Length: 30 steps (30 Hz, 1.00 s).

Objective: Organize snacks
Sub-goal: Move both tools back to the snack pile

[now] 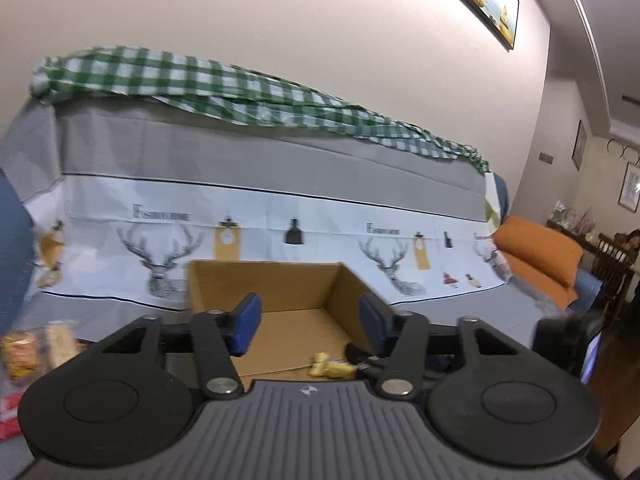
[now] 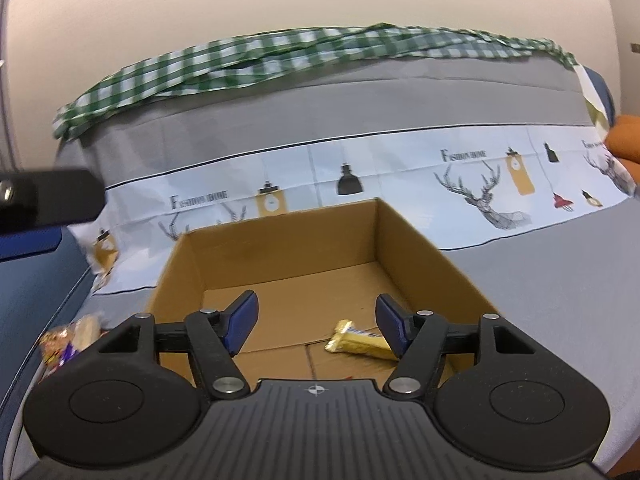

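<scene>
a sofa (image 2: 400,92) under a grey cover printed with deer heads, a green checked cloth (image 2: 320,46) along its back, fills the background against a pale wall. on the seat stands an open cardboard box (image 2: 280,252). our right gripper (image 2: 316,322) points into it, fingers (image 2: 244,318) apart with nothing between them; a gold-wrapped snack bar (image 2: 358,342) lies on the box floor just ahead of and touching the right finger's inner edge. our left gripper (image 1: 308,322) also faces the box, fingers (image 1: 248,318) parted and empty. left of the left finger in both views lies a loose pile of snack packets (image 1: 36,350) outside the box.
</scene>
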Each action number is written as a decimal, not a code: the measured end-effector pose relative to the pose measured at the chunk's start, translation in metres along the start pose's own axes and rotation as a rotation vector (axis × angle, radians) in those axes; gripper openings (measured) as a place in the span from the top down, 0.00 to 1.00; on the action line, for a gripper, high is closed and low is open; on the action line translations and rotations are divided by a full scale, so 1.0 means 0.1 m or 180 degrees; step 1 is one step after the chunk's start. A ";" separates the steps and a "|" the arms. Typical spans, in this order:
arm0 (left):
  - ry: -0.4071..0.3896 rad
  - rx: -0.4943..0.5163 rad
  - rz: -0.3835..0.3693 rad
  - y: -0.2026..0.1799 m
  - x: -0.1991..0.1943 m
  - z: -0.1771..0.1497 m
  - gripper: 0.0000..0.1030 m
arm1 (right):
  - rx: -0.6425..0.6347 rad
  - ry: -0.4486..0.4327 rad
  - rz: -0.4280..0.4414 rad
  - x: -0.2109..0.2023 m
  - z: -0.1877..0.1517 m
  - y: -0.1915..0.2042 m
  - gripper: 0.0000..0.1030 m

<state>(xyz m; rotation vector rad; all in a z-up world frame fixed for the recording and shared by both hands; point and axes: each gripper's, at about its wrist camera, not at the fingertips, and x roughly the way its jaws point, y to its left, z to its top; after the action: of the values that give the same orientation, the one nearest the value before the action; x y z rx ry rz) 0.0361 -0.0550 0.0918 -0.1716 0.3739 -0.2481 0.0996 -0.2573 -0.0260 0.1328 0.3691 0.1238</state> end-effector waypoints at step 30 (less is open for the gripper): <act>0.0251 -0.0625 0.1052 2.06 -0.37 -0.77 0.69 | -0.1003 0.0391 0.1597 -0.13 -0.59 1.85 0.33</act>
<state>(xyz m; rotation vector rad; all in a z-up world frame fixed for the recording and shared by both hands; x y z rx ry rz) 0.0156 0.1424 -0.0094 -0.2899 0.4983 0.1091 0.0481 -0.0713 -0.0476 -0.0976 0.4285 0.6846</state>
